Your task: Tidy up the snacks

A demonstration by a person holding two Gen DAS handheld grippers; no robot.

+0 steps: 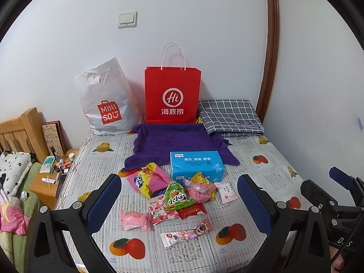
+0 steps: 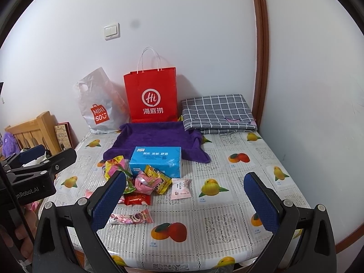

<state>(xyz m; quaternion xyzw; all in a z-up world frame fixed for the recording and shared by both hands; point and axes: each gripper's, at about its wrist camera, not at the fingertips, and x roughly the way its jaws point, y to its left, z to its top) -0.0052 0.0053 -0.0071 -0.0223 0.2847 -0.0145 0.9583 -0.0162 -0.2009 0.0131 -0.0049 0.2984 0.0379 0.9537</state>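
Note:
A heap of snack packets [image 1: 175,195] lies in the middle of the table, in front of a blue tissue pack [image 1: 195,166]; it also shows in the right wrist view [image 2: 145,182]. A pink bear-print bar [image 1: 186,232] lies nearest me. A small pink sachet [image 2: 180,187] lies apart to the right. A red paper bag [image 1: 173,95] stands at the back wall. My left gripper [image 1: 179,207] is open and empty above the near snacks. My right gripper [image 2: 186,202] is open and empty, right of the heap.
A white MINISO plastic bag [image 1: 107,100] stands left of the red bag. A purple towel [image 1: 177,141] and a folded grey checked cloth [image 1: 229,116] lie at the back. The table has a fruit-print cover [image 2: 227,204]. A bedside cabinet with small bottles [image 1: 54,173] stands on the left.

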